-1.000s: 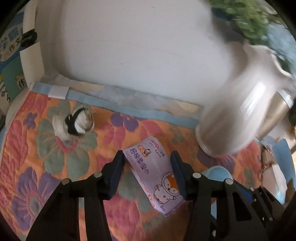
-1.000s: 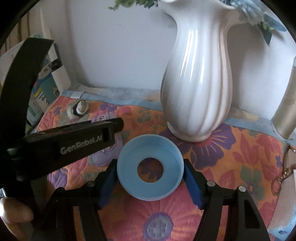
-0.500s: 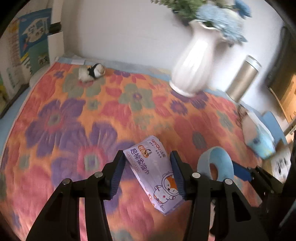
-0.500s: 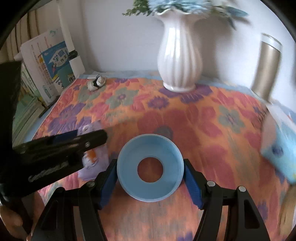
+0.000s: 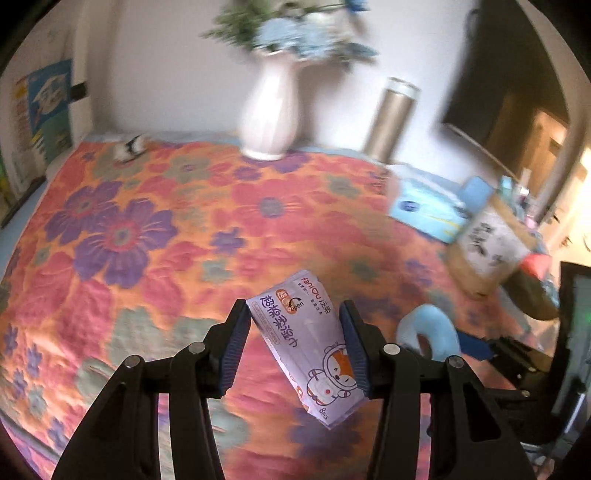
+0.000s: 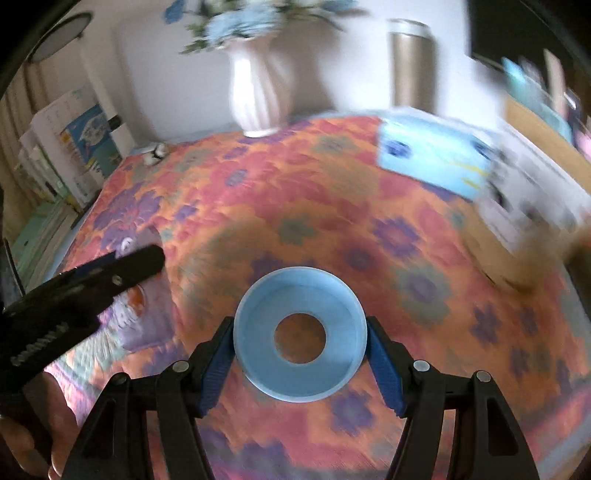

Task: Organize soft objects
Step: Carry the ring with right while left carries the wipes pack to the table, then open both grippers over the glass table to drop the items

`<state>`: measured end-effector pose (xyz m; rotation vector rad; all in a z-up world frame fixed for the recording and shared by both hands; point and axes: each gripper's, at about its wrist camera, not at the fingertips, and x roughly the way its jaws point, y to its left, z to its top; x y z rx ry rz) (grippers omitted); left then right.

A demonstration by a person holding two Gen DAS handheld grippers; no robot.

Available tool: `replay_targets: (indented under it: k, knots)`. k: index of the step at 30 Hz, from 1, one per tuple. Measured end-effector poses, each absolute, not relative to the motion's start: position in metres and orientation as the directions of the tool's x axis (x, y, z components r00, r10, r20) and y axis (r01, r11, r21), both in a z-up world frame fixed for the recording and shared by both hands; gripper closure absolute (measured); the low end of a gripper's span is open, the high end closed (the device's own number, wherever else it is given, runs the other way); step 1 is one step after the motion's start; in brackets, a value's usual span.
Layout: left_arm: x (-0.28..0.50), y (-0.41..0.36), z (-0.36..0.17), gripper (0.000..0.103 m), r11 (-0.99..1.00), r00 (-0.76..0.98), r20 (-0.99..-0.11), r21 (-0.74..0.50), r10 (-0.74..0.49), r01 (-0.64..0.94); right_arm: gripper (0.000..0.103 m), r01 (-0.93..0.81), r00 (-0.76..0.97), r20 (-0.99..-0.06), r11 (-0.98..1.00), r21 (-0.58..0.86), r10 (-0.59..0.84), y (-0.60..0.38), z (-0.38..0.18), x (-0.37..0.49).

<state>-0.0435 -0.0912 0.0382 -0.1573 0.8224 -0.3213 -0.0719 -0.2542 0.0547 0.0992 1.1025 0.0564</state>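
1. This looks like a room in a home, though much of the view is blurry.
2. A bright flower cloth [image 5: 155, 229] in orange, pink and purple covers a big flat top.
3. A white vase [image 5: 271, 114] with blue flowers [image 5: 295, 33] stands at the far edge of the cloth, by a plain white wall.
4. A gold metal bottle [image 5: 393, 120] stands just right of the vase.
5. Children's books [image 6: 88, 144] lean in a row to the left of the vase.
6. A blue tissue pack [image 6: 432, 155] lies on the cloth, right of the vase and nearer to us.
7. A doorway with warm light [image 5: 546, 140] shows far right of the vase.
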Motion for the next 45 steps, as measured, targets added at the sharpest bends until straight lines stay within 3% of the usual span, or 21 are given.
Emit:
replay_targets:
  k: [10, 20, 28, 37, 41, 43, 45]
  knots:
    - [-0.074, -0.179, 0.085, 0.056, 0.866, 0.610, -0.625, -0.252, -0.487, 0.433, 0.036, 0.143, 0.549, -0.836, 0.984, 0.108, 0.011, -0.335, 0.118, -0.124]
    - [-0.074, -0.295, 0.140, 0.056, 0.734, 0.532, -0.560, -0.221, -0.635, 0.642, 0.036, 0.325, 0.674, -0.722, 0.940, 0.098, -0.158, -0.436, 0.194, -0.159]
    - [-0.044, -0.385, 0.154, 0.056, 0.685, 0.483, -0.560, -0.228, -0.673, 0.692, 0.036, 0.495, 0.650, -0.719, 0.855, 0.153, -0.247, -0.528, 0.204, -0.157]
    - [-0.009, -0.443, 0.147, 0.056, 0.694, 0.470, -0.585, -0.237, -0.661, 0.680, 0.036, 0.556, 0.614, -0.754, 0.806, 0.203, -0.234, -0.580, 0.190, -0.143]
    - [-0.002, -0.450, 0.139, 0.040, 0.719, 0.493, -0.590, -0.233, -0.639, 0.655, 0.033, 0.554, 0.591, -0.780, 0.807, 0.205, -0.207, -0.586, 0.180, -0.131]
    - [-0.002, -0.451, 0.137, 0.017, 0.710, 0.480, -0.591, -0.240, -0.648, 0.662, 0.033, 0.553, 0.581, -0.790, 0.807, 0.208, -0.195, -0.590, 0.175, -0.132]
    - [-0.003, -0.451, 0.134, 0.015, 0.707, 0.475, -0.593, -0.241, -0.650, 0.665, 0.033, 0.556, 0.572, -0.796, 0.806, 0.202, -0.196, -0.593, 0.171, -0.132]
